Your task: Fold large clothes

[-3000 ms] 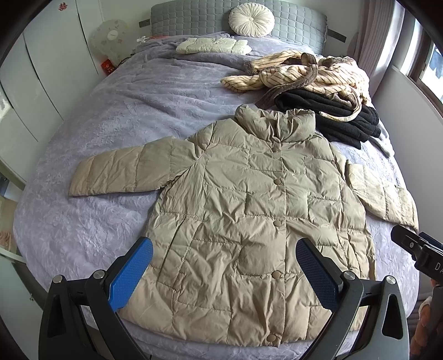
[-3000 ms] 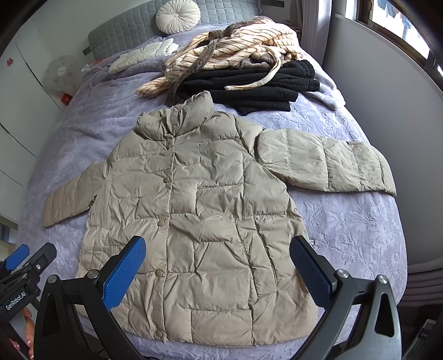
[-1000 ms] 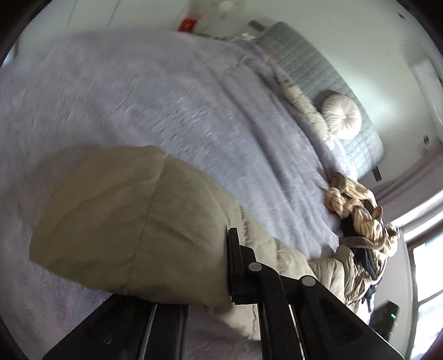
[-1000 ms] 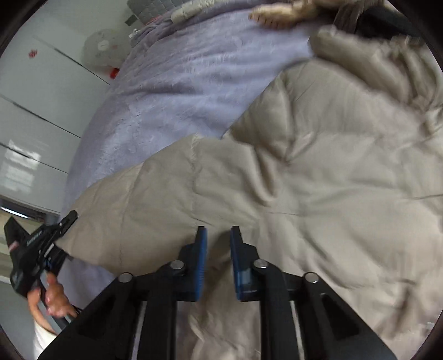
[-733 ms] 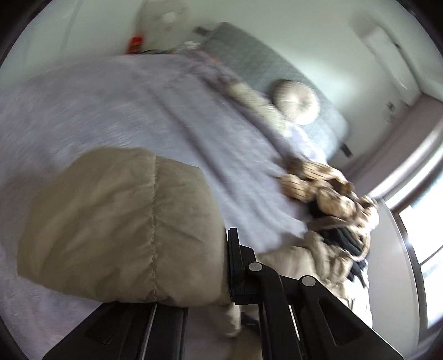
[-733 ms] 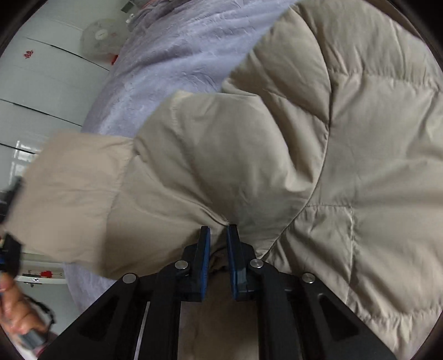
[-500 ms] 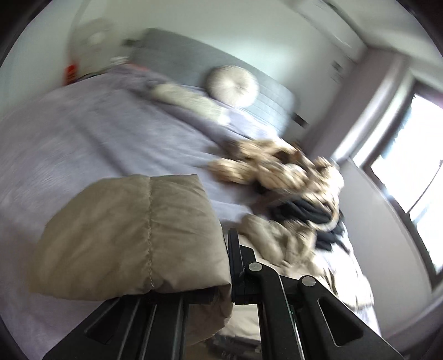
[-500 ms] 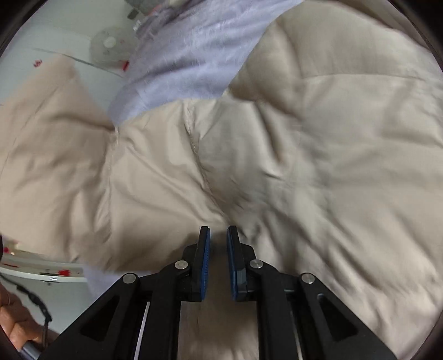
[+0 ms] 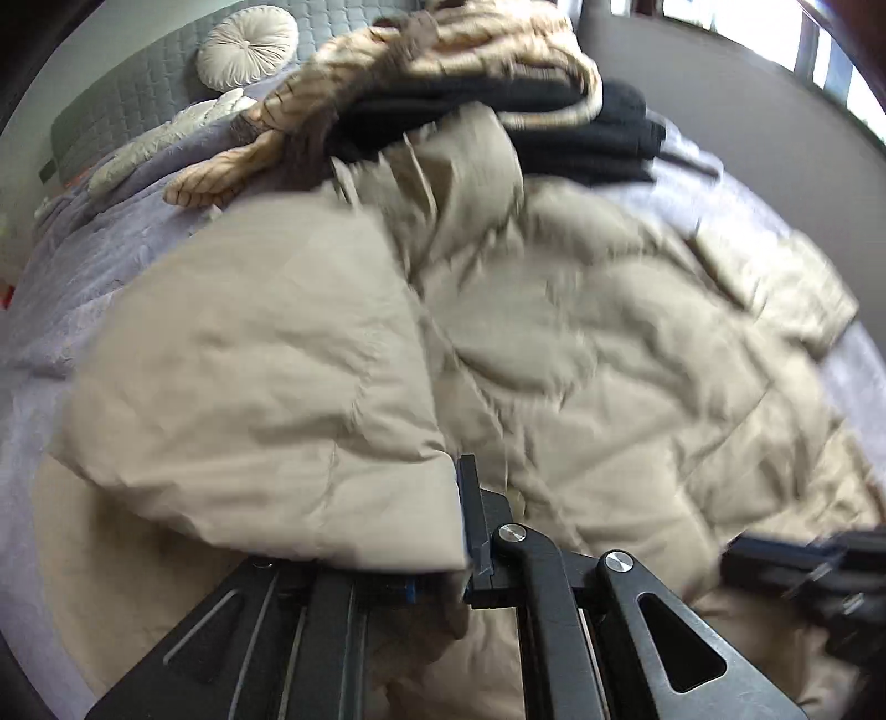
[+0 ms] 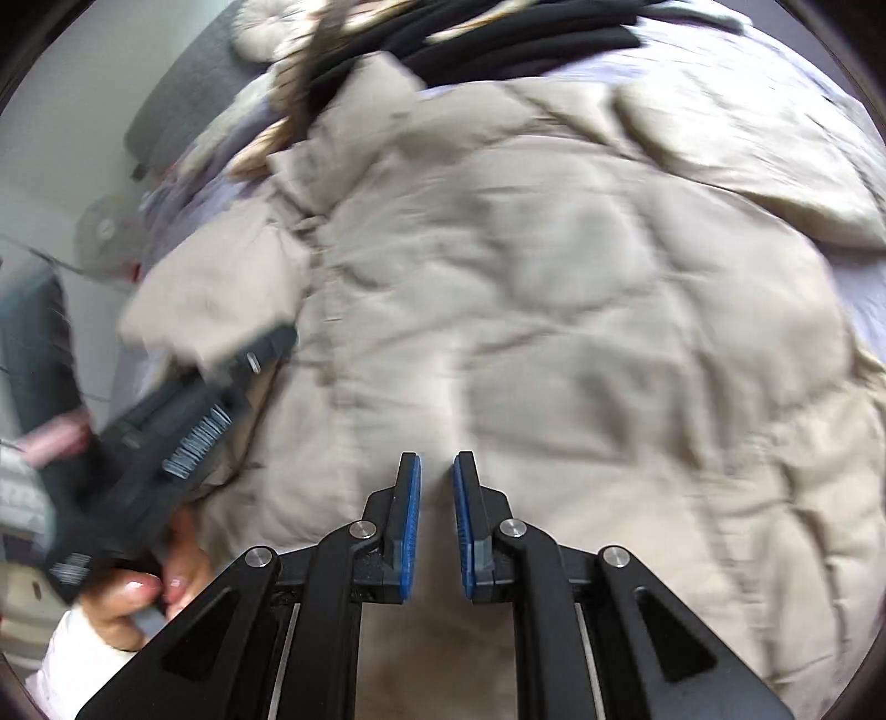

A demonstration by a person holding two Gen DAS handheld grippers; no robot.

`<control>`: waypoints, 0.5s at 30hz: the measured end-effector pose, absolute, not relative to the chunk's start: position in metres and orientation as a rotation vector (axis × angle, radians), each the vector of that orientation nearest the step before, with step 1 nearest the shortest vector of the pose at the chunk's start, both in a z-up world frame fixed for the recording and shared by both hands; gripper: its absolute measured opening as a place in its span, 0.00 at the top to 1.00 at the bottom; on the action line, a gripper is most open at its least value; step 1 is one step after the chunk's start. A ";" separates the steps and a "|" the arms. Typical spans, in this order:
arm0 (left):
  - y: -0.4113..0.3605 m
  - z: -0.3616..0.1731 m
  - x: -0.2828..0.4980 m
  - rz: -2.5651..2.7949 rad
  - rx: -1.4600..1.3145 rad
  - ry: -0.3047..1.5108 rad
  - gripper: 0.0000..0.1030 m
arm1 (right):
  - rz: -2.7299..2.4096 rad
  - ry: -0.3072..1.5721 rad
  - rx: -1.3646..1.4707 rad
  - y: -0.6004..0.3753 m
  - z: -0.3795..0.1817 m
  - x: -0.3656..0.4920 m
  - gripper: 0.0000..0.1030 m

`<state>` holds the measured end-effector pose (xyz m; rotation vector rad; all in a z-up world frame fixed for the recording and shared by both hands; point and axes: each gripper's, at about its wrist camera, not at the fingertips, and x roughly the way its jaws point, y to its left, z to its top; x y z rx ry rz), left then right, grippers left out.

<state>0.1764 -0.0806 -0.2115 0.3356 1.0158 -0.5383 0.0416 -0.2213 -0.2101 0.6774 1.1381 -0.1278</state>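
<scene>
A beige puffer jacket (image 9: 581, 360) lies front up on the bed, collar toward the headboard. My left gripper (image 9: 443, 554) has the cuff of one sleeve (image 9: 266, 360) between its jaws, which are opening; the sleeve drapes over the left finger and hides it. That sleeve now hangs above the jacket's body. In the right wrist view my right gripper (image 10: 436, 520) is over the jacket (image 10: 554, 304), its blue pads nearly together on what looks like a thin pinch of the fabric. A hand (image 10: 138, 587) holds the left gripper (image 10: 277, 343) at the left. The other sleeve (image 9: 775, 288) lies flat at the right.
Beyond the collar is a pile of clothes: a striped garment (image 9: 443, 50) on folded black ones (image 9: 581, 138). The lilac bedcover (image 9: 83, 249) stretches left. A round cushion (image 9: 246, 47) leans on the grey headboard (image 9: 111, 111). A wall (image 9: 747, 111) runs along the bed's right side.
Both grippers, open over the flat jacket three seconds ago, shut on it. My left gripper has swung the sleeve from the bed's left side across the jacket's body. The right gripper moved along too.
</scene>
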 end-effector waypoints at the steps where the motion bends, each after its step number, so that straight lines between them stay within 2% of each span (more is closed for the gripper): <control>1: -0.080 -0.215 0.173 -0.529 0.365 1.009 0.76 | -0.129 1.137 0.682 -0.220 -0.211 0.042 0.87; 2: -0.078 -0.213 0.168 -0.510 0.383 0.990 0.66 | -0.131 1.135 0.685 -0.221 -0.212 0.041 0.87; 3: -0.074 -0.209 0.165 -0.481 0.402 0.972 0.51 | -0.131 1.132 0.683 -0.226 -0.210 0.038 0.87; 4: -0.072 -0.207 0.164 -0.468 0.406 0.966 0.43 | -0.132 1.130 0.679 -0.229 -0.204 0.034 0.86; 5: -0.065 -0.202 0.163 -0.500 0.377 0.978 0.25 | -0.141 1.129 0.664 -0.228 -0.201 0.036 0.85; 6: -0.055 -0.196 0.163 -0.533 0.337 0.985 0.22 | -0.147 1.127 0.647 -0.229 -0.199 0.036 0.82; 7: -0.047 -0.189 0.160 -0.545 0.314 0.978 0.22 | -0.151 1.122 0.621 -0.233 -0.192 0.026 0.70; 8: -0.040 -0.182 0.156 -0.555 0.321 0.972 0.22 | -0.158 1.112 0.578 -0.227 -0.185 0.030 0.51; 9: -0.031 -0.175 0.151 -0.566 0.326 0.962 0.22 | -0.161 1.100 0.545 -0.220 -0.180 0.033 0.40; 10: -0.022 -0.169 0.148 -0.570 0.313 0.951 0.22 | -0.153 1.073 0.497 -0.211 -0.170 0.038 0.25; 15: 0.061 -0.146 0.172 -0.478 0.098 0.989 0.22 | -0.036 0.996 0.218 -0.148 -0.136 0.071 0.22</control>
